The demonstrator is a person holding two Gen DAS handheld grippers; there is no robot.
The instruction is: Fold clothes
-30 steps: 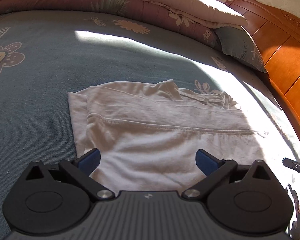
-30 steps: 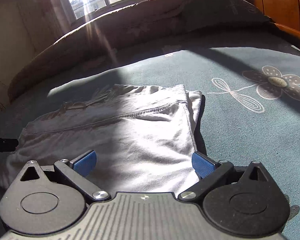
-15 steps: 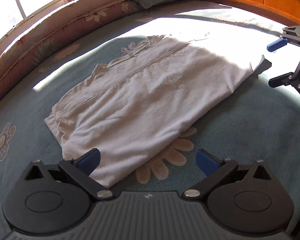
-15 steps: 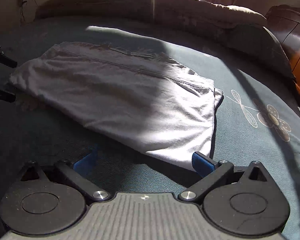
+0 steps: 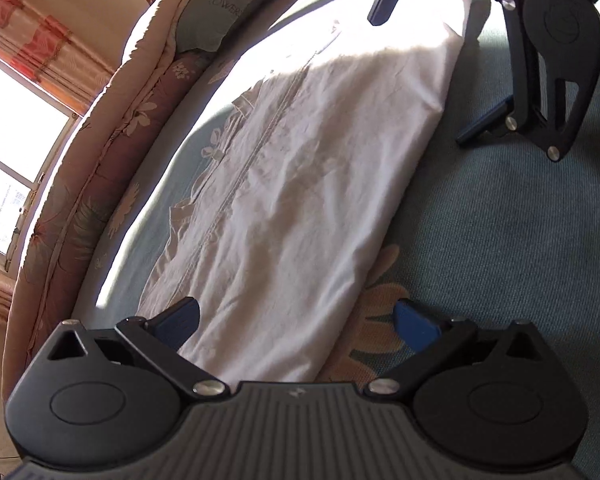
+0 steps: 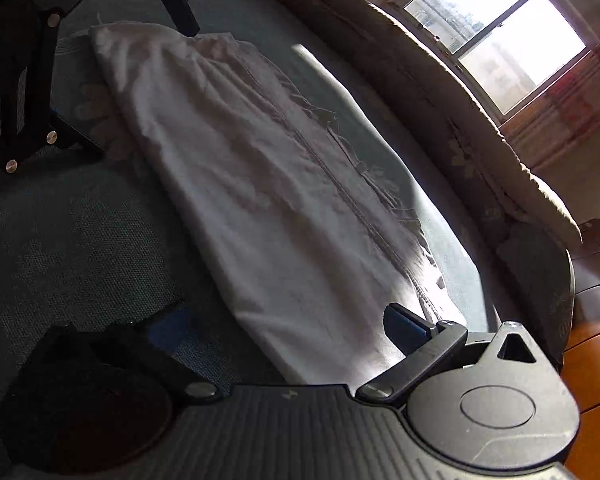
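- The white garment (image 5: 300, 184) lies on the blue-green bed (image 5: 500, 240) as a long narrow strip, layers doubled over each other, a stitched seam running its length.
- In the left wrist view it runs from 6 o'clock up to 1 o'clock, and it fills the middle of the right wrist view too.
- Left claw (image 5: 296, 320) is released, fingers spread wide, straddling the near short end of the strip and gripping nothing.
- Right claw (image 6: 284, 328) is likewise released, straddling the opposite short end. From the left camera it sits at 1 o'clock.
- My read on progress: the lengthwise folding looks done, and what seems left is bringing one end over the other to shorten the strip.
- Against a second ago: then each camera faced the garment's long side, with both claws side by side.
- Half a second ago they were swinging apart toward the ends; now they face each other along the strip.
- The cloth itself has kept its shape.
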